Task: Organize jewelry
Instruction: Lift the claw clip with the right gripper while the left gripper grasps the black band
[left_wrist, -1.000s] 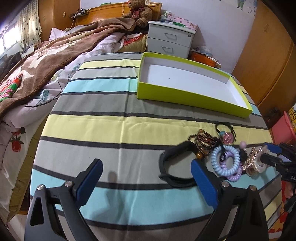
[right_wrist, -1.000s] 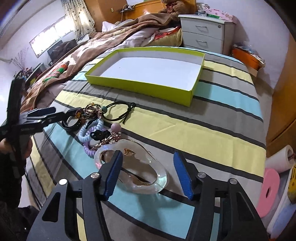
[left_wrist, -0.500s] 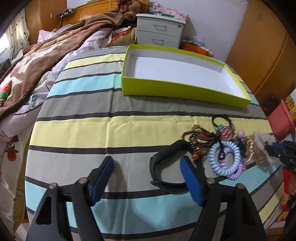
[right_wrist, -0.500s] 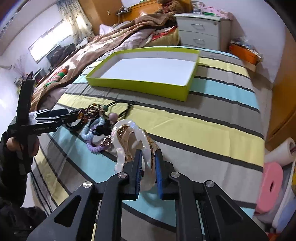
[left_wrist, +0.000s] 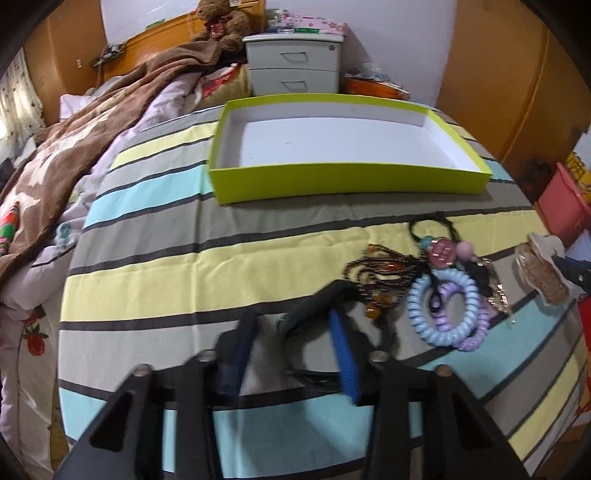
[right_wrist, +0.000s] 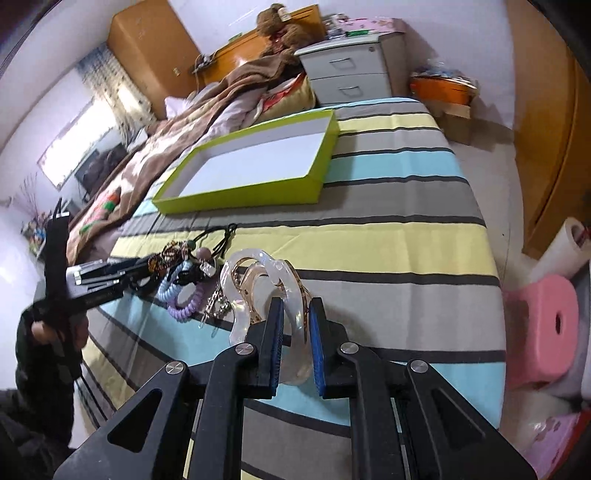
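Observation:
My left gripper (left_wrist: 291, 321) points down at the striped bedspread, its jaws closing. The left side of a black band (left_wrist: 291, 343) lies between the blue pads, and a gap still shows on the left. Just right of it lies a heap: a beaded bracelet (left_wrist: 380, 269), a blue spiral tie (left_wrist: 443, 314), a purple spiral tie (left_wrist: 476, 334) and a black elastic with a pink charm (left_wrist: 441, 254). My right gripper (right_wrist: 291, 321) is shut on a clear claw clip (right_wrist: 251, 280), held above the cloth. A lime-green box (left_wrist: 351, 181) with a white floor sits beyond, empty.
A brown blanket (left_wrist: 92, 140) covers the bed's left side. A grey nightstand (left_wrist: 291, 62) and a teddy bear (left_wrist: 218, 22) stand behind the box. A pink stool (right_wrist: 543, 325) and a paper roll (right_wrist: 561, 251) sit off the bed's right edge.
The right jaws closed on the clear clip and lifted it off the bedspread, rolling with it. The left jaws narrowed around the black band's side and moved closer to the heap.

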